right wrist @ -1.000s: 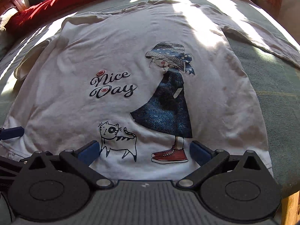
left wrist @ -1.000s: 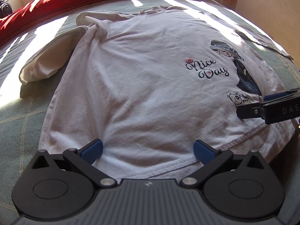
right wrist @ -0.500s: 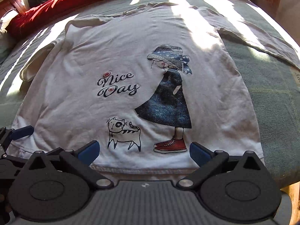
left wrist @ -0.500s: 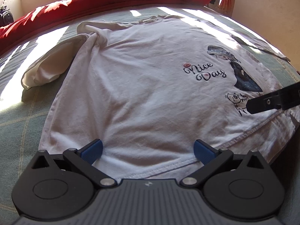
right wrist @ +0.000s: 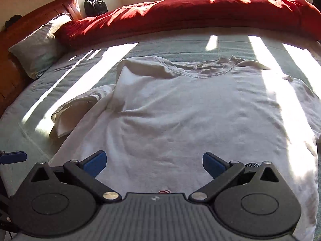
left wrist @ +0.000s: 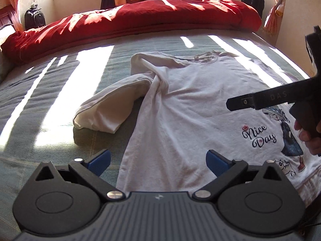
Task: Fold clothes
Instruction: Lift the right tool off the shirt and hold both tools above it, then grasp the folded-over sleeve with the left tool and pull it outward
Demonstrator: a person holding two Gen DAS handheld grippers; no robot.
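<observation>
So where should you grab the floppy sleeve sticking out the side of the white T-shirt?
Probably by the cuff end of the rumpled sleeve on the white printed T-shirt. It bunches up off the green bedcover, so a raised edge shows there. The left gripper is nearest with its jaws open; come from the outer side and pinch the hem.

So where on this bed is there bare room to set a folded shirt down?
Free: the green bedspread left of the white T-shirt, bordered by its bunched left sleeve and the red duvet; also a strip between collar and duvet. Crowded: the middle, under the shirt, where both open grippers hover, left, right.
</observation>
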